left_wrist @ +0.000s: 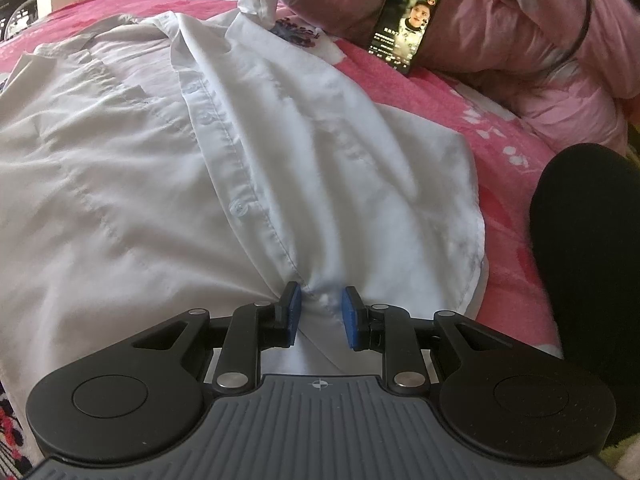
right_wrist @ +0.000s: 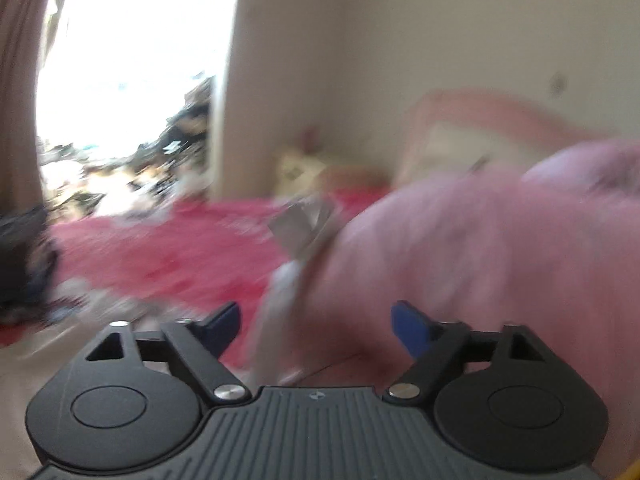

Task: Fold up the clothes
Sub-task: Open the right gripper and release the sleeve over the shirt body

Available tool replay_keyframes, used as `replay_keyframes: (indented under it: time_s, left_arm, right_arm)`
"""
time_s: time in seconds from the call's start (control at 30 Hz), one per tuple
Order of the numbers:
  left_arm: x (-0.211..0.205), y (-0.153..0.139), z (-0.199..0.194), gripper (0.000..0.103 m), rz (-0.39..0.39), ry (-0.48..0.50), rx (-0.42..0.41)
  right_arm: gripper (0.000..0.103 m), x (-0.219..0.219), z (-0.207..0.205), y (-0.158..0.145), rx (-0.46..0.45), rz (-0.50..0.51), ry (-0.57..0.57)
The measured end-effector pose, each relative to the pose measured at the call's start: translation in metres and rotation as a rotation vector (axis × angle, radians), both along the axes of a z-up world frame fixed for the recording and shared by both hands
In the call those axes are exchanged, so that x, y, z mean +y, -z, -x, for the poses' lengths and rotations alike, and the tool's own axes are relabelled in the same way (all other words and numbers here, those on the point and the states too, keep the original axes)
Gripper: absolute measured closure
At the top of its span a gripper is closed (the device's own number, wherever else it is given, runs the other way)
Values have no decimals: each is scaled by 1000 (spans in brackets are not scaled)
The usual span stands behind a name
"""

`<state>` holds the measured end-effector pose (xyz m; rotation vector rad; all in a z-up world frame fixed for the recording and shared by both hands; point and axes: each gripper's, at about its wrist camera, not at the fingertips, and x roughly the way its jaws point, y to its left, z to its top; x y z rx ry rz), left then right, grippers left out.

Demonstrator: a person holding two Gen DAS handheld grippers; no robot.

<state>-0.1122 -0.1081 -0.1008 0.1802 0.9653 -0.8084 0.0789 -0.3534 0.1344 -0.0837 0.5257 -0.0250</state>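
A white shirt [left_wrist: 168, 152] is spread across the pink bed [left_wrist: 460, 112], its hem pinched in the narrowly set fingers of the left gripper [left_wrist: 319, 314]. At one o'clock a phone [left_wrist: 404, 26] is propped, its writing too small to be read. The right gripper [right_wrist: 316, 328], fingers wide and holding nothing, is seen through heavy blur.

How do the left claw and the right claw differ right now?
The left claw stands narrow, with a bunch of the white shirt at its hem gathered between its blue pads; the right claw stands wide and grips nothing. The left view is sharp, looking down on the shirt; the right view is blurred, facing the pink quilt. Both have blue pads on black fingers.
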Motion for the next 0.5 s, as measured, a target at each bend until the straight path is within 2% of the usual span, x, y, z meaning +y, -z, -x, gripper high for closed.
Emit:
replay_keyframes:
  time_s: [0.13, 0.3, 0.5]
  left_arm:
    - [1, 1, 2, 80, 4, 2, -15]
    - [4, 3, 4, 80, 27, 12, -33]
    - [9, 6, 5, 76, 73, 28, -36]
  right_arm:
    - [38, 33, -54, 52, 150, -183, -91]
    - [38, 56, -126, 107, 302, -409, -104]
    - [38, 66, -196, 158, 441, -524, -19]
